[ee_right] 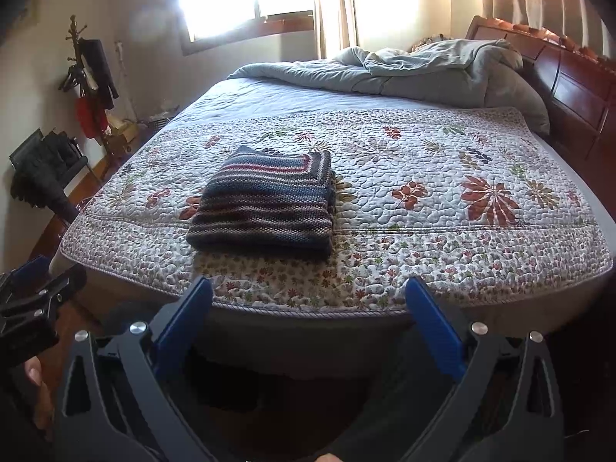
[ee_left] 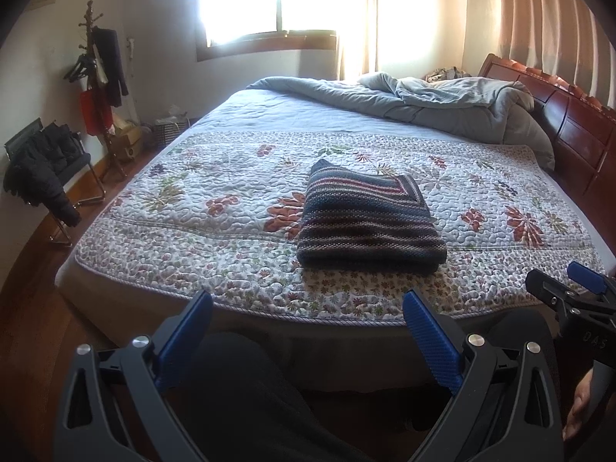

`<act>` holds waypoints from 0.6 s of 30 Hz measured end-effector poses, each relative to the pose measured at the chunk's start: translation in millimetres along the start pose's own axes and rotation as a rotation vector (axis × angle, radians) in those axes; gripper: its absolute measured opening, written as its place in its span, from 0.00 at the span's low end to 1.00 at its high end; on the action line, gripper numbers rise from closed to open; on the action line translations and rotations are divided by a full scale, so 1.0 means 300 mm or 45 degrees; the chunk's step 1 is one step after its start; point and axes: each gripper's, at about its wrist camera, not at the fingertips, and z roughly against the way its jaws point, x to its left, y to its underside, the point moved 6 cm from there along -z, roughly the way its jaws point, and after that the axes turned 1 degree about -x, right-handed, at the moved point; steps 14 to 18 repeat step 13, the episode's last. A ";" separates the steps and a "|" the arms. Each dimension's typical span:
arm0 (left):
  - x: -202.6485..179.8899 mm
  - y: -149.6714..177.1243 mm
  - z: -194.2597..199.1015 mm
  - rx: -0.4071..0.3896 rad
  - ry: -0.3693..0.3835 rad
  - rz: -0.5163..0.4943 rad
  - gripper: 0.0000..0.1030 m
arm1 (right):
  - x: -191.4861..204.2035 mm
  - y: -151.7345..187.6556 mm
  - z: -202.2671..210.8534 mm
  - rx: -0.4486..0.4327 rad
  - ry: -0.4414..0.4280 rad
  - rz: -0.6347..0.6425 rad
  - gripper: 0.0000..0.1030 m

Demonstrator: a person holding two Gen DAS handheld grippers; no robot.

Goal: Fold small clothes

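Observation:
A striped knitted garment [ee_left: 367,219] lies folded into a thick rectangle on the floral quilt [ee_left: 215,177], near the bed's front edge; the right wrist view shows the same garment [ee_right: 269,204] left of centre. My left gripper [ee_left: 308,308] is held back from the bed edge, open, nothing between its blue pads. My right gripper [ee_right: 308,300] is likewise open and empty, off the near edge of the quilt [ee_right: 442,200]. Each gripper appears at the side of the other's view: the right one [ee_left: 577,288], the left one [ee_right: 34,292].
A crumpled grey duvet [ee_left: 442,104] is piled at the far end by the wooden headboard [ee_left: 569,127]. A coat rack [ee_left: 100,77] and a chair with a black jacket [ee_left: 42,169] stand left of the bed. The person's dark-clothed legs [ee_left: 246,396] are below the grippers.

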 end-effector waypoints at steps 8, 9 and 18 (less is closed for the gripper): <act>-0.010 0.003 -0.004 0.021 0.022 0.004 0.96 | -0.016 0.006 -0.003 0.002 0.007 -0.009 0.97; -0.012 0.004 -0.004 0.023 0.028 0.007 0.96 | -0.017 0.006 -0.003 0.002 0.007 -0.009 0.97; -0.016 0.007 -0.003 0.032 0.037 0.011 0.96 | -0.016 0.006 -0.002 -0.002 0.006 -0.009 0.97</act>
